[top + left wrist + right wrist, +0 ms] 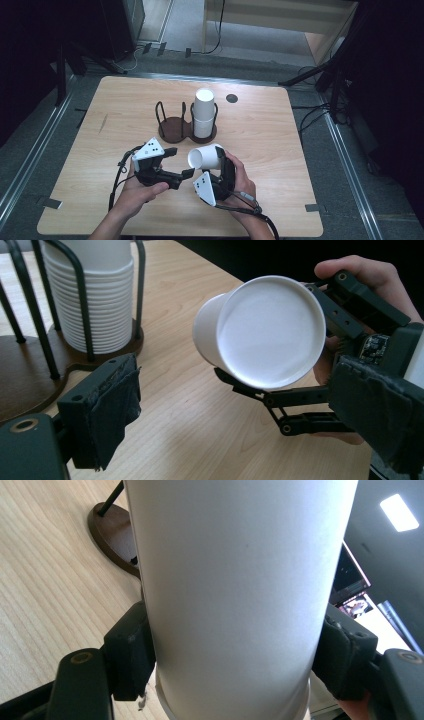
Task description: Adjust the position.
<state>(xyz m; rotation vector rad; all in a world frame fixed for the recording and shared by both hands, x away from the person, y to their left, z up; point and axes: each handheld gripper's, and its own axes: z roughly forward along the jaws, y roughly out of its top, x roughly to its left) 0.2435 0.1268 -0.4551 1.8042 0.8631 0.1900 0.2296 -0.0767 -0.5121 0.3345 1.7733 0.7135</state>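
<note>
A single white paper cup lies on its side above the table, and my right gripper is shut on it. In the right gripper view the cup's wall stands between both pads, which press on its sides. My left gripper is just left of the cup, open, with nothing between its jaws. In the left gripper view the cup faces me end-on beyond the two padded jaws, held by the other gripper's black fingers.
A dark wooden two-ring cup holder stands mid-table. Its right ring holds a tall stack of white cups; the left ring holds nothing. A small dark round cap sits behind it.
</note>
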